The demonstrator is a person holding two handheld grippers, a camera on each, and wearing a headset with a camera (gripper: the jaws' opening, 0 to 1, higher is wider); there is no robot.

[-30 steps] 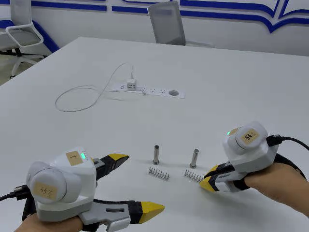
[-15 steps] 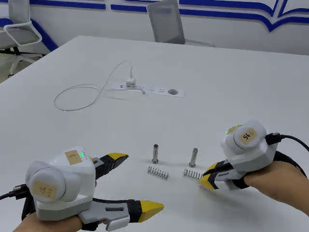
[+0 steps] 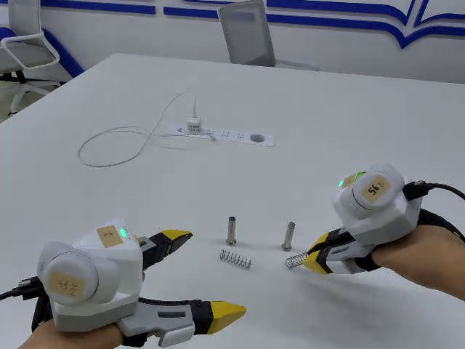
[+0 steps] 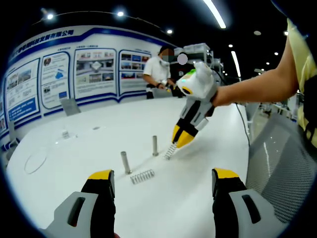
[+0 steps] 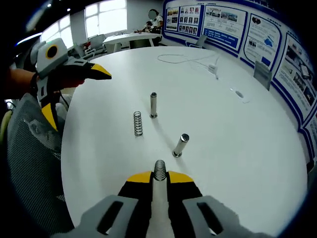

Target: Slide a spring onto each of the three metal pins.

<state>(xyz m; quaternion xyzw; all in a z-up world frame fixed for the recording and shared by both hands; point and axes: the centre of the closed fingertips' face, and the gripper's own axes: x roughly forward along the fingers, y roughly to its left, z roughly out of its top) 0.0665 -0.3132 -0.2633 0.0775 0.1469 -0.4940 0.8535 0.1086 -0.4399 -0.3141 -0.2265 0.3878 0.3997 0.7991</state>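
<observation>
Two metal pins stand upright on the white table, the left pin (image 3: 231, 230) (image 4: 126, 162) (image 5: 153, 104) and the right pin (image 3: 288, 235) (image 4: 155, 145) (image 5: 180, 145). One spring (image 3: 235, 259) (image 4: 142, 175) (image 5: 137, 123) lies flat in front of the left pin. My right gripper (image 3: 314, 262) (image 4: 182, 138) (image 5: 159, 177) is shut on a second spring (image 3: 296, 259) (image 4: 170, 150) (image 5: 159, 170), held just off the table and pointing toward the right pin. My left gripper (image 3: 205, 274) (image 4: 163, 174) (image 5: 74, 94) hangs open at the near left with nothing between its jaws.
A white power strip (image 3: 225, 135) with a looped cable (image 3: 109, 142) lies farther back on the table (image 3: 349, 131). A grey chair (image 3: 249, 33) stands behind the far edge. A person (image 4: 157, 73) stands beyond the table in the left gripper view.
The right gripper has closed on the right-hand spring and lifted it off the table, next to the right pin. The left gripper has stayed put.
</observation>
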